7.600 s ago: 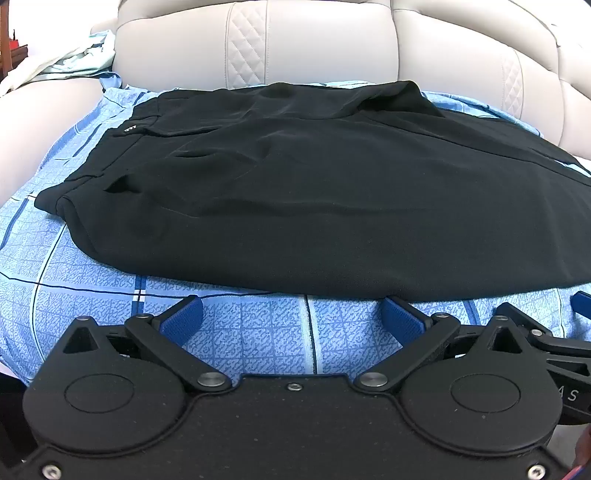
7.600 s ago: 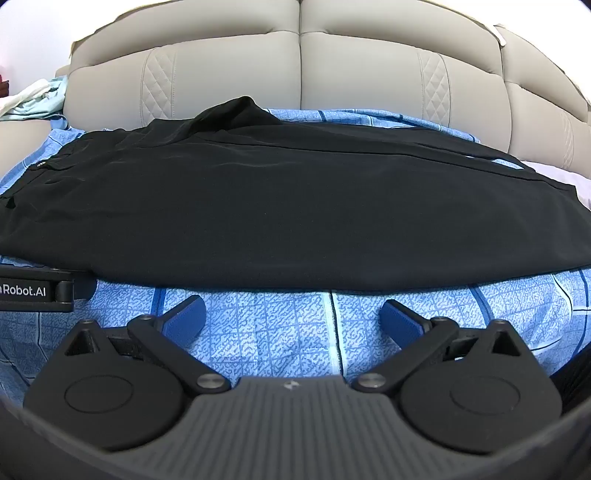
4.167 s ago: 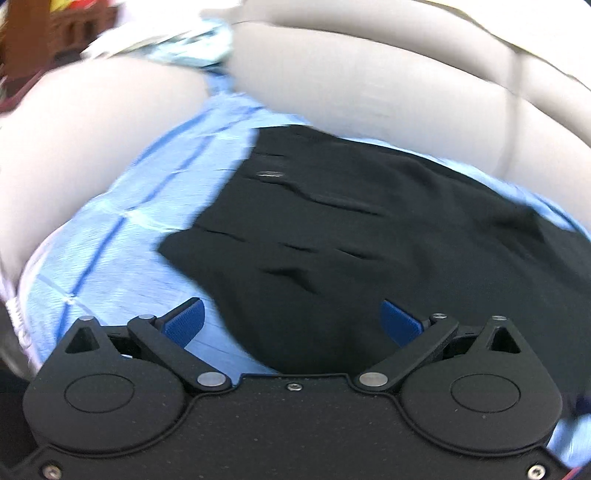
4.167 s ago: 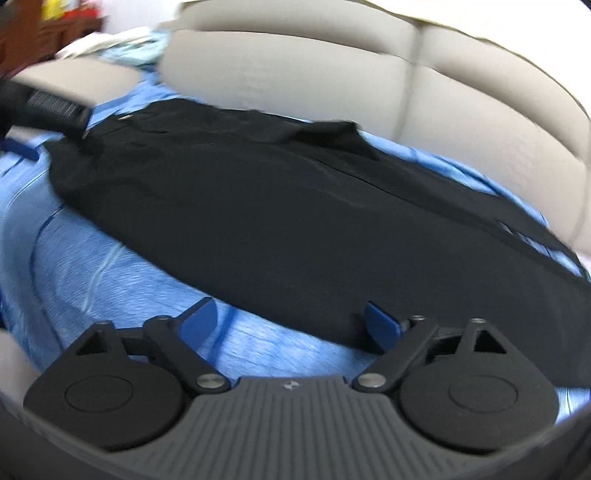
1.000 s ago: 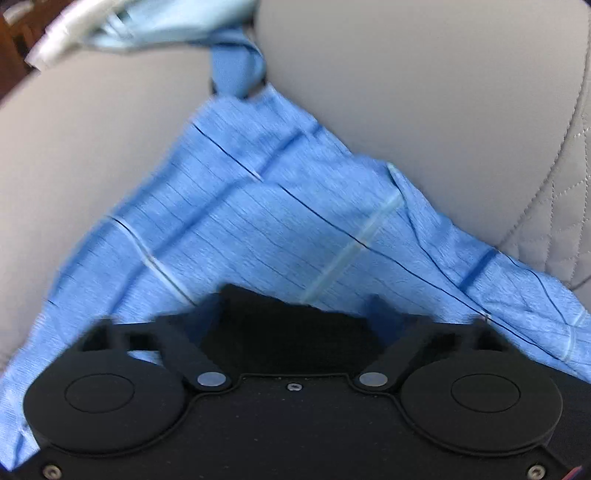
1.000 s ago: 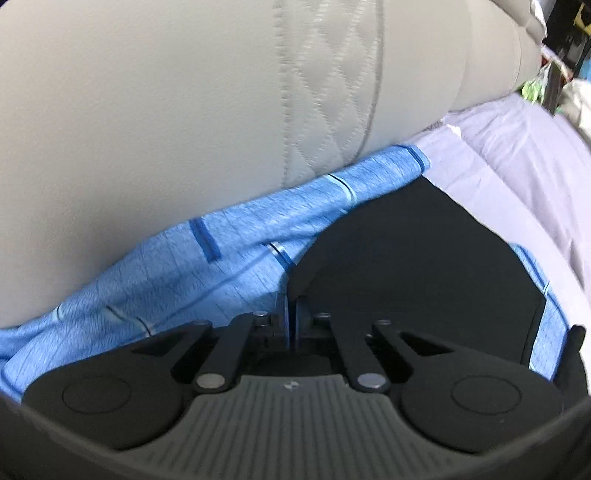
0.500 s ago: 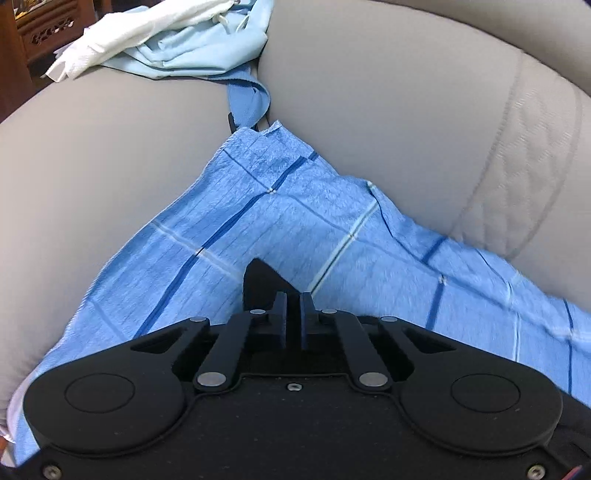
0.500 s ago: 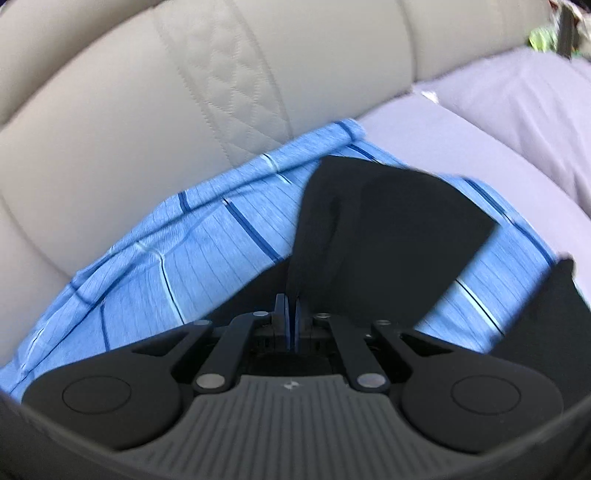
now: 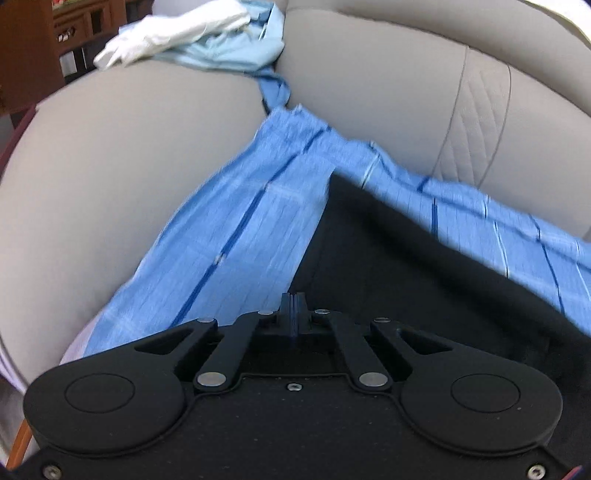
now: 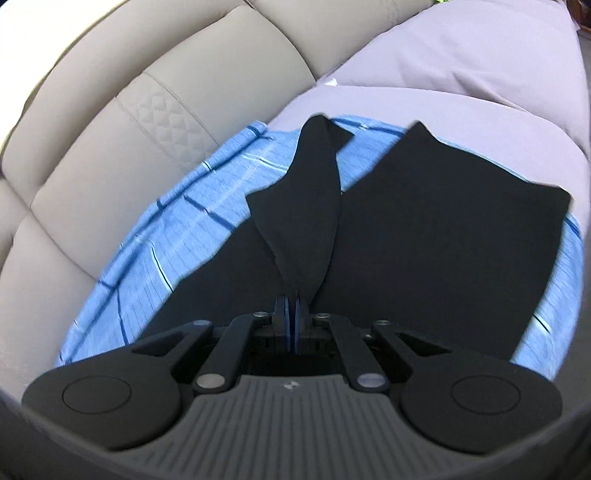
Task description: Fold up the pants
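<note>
Left wrist view. My left tool point(image 9: 293, 314) sits at lower centre with its jaws brought fully together; they have just been closing, and the black cloth of the pants point(image 9: 424, 266) runs right up to the tips. I judge that an edge of the fabric is pinched there, though black on black hides the contact itself. The pants spread from the tool toward the right edge of the frame, over the blue striped sheet point(image 9: 236, 229). Grey sofa cushions point(image 9: 122, 155) fill the left and top, and a heap of pale clothes point(image 9: 192, 33) lies at upper left. The whole frame is smeared by motion.

Right wrist view. My right tool point(image 10: 291, 317) is clamped on a corner of the pants point(image 10: 443, 236): a lifted flap rises from the tips toward upper centre. The rest of the garment lies flat to the right and below, on the sheet point(image 10: 177, 236). A lilac cover point(image 10: 461, 62) occupies the upper right.

The relation that matters: the garment's long axis runs between my two tools, each gripping one end of the same long edge. I judge the coming move to be carrying that edge across to the opposite one. The middle span between the tools appears in neither view, and the tool body cuts off the near edge.
</note>
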Action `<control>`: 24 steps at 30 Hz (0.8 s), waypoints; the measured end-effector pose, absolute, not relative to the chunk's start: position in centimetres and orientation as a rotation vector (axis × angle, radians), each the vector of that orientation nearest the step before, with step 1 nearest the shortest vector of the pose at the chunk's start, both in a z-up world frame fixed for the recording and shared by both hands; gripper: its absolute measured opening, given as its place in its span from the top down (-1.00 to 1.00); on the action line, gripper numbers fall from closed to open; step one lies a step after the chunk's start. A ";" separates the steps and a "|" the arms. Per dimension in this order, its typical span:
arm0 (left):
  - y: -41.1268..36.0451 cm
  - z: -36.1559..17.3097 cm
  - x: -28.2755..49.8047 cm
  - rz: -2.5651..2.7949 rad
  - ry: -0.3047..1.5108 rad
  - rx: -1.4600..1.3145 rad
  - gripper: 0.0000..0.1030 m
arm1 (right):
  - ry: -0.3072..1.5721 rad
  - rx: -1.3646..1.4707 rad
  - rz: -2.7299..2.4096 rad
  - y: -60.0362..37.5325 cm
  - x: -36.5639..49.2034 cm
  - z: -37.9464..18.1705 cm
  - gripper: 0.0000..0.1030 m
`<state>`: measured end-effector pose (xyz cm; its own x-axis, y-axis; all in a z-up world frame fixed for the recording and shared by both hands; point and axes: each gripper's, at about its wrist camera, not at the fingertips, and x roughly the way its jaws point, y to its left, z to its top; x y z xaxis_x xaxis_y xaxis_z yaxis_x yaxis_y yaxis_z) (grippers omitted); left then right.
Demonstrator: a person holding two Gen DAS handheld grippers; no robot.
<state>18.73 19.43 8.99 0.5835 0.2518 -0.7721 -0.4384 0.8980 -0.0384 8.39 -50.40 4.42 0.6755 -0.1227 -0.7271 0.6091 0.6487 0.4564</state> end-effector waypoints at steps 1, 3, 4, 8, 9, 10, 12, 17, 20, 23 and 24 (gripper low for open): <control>19.7 8.9 18.1 0.399 0.865 -0.244 0.99 | 0.725 0.741 -0.465 -50.2 8.0 4.2 0.93; 20.1 8.9 17.3 0.381 0.868 -0.265 0.99 | 0.737 0.715 -0.473 -49.8 7.3 4.0 0.92; 20.3 8.9 16.8 0.363 0.865 -0.282 0.98 | 0.739 0.714 -0.473 -49.8 7.1 4.0 0.92; 21.2 10.3 17.3 0.261 0.832 -0.363 0.50 | 0.754 0.704 -0.468 -50.0 6.6 3.8 0.91; 21.1 10.7 18.0 0.247 0.829 -0.366 0.34 | 0.762 0.690 -0.472 -49.9 6.7 3.7 0.91; 20.9 11.0 18.8 0.232 0.824 -0.371 -0.04 | 0.769 0.676 -0.475 -49.9 6.7 3.6 0.90; 20.4 10.9 20.5 0.210 0.818 -0.393 -0.32 | 0.778 0.660 -0.477 -49.6 6.9 3.2 0.90; 18.9 8.7 26.4 0.255 0.855 -0.502 -0.64 | 0.807 0.625 -0.467 -49.5 7.3 1.7 0.90; 17.6 6.1 29.4 0.328 0.917 -0.483 -0.22 | 0.805 0.614 -0.452 -49.6 7.2 1.0 0.89; 17.0 3.7 30.1 0.379 0.981 -0.539 0.95 | 0.789 0.609 -0.438 -49.7 6.8 0.8 0.89; 17.0 3.6 29.4 0.392 0.959 -0.568 0.96 | 0.779 0.611 -0.433 -49.8 6.5 0.8 0.89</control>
<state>29.43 16.97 3.63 0.5231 0.0654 -0.8498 -0.5493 0.7882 -0.2775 6.49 -49.78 0.81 0.6396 -0.1377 -0.7562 0.5695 0.7457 0.3459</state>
